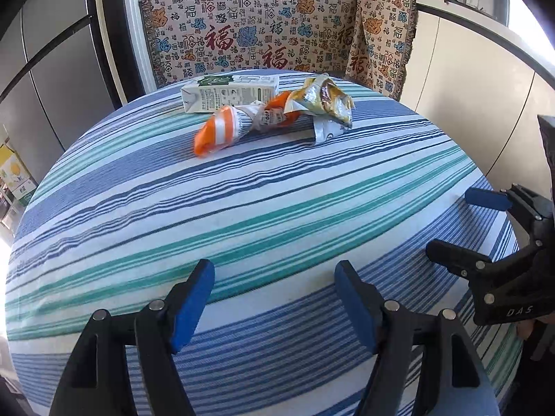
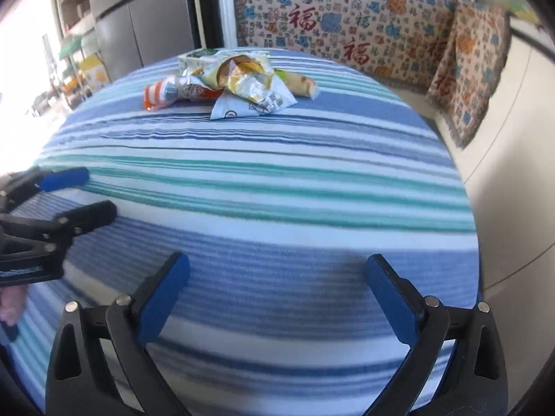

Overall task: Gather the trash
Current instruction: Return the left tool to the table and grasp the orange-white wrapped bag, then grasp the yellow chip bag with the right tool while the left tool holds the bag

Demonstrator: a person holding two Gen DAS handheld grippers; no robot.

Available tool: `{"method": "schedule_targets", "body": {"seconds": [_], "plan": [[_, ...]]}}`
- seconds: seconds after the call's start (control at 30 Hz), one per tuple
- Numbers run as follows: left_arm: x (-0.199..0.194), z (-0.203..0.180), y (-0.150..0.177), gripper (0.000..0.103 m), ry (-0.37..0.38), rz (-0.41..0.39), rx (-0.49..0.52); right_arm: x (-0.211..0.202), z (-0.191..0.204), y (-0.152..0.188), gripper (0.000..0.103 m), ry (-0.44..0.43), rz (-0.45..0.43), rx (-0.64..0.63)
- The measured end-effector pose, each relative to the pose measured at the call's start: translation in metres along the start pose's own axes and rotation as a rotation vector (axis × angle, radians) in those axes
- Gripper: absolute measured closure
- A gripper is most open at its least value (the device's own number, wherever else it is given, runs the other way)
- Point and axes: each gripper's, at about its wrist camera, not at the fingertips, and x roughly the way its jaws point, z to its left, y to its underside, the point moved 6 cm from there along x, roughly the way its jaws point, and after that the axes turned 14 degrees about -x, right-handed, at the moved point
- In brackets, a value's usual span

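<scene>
On the far side of the table (image 1: 242,215), under its striped cloth, the trash sits in one tight cluster. Leftmost is the orange-and-white wrapper (image 1: 222,131), twisted and touching the milk carton (image 1: 229,94) lying flat behind it; to the right, the crumpled foil snack bag (image 1: 326,104) leans over both. The left gripper (image 1: 275,284) hovers over the near edge with its fingers spread wide and nothing between them. The right gripper (image 2: 277,277) does the same further right — wide open, empty, well apart from the pile.

No bin shows in either view. The step in hand appears to be the reach. It would go best if each gripper took its own side: the left for the twisted wrapper's free end, the right for the foil bag's raised fold — pinching crumpled edges rather than pressing flat, so that the carton is not shoved back.
</scene>
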Motion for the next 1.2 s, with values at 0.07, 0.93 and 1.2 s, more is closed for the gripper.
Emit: {"method": "schedule_targets", "body": {"seconds": [0.07, 0.93, 1.2], "plan": [[0.004, 0.006, -0.005, 0.019, 0.014, 0.011, 0.028, 0.005, 0.0, -0.002, 0.0, -0.018, 0.011, 0.011], [0.081, 0.045, -0.128, 0.062, 0.167, 0.025, 0.157, 0.007, -0.001, -0.005, 0.0, -0.02, 0.007, 0.007], [0.027, 0.061, -0.065, 0.062, -0.014, -0.019, 0.006, 0.007, -0.001, -0.005, 0.0, -0.021, 0.007, 0.006]]}}
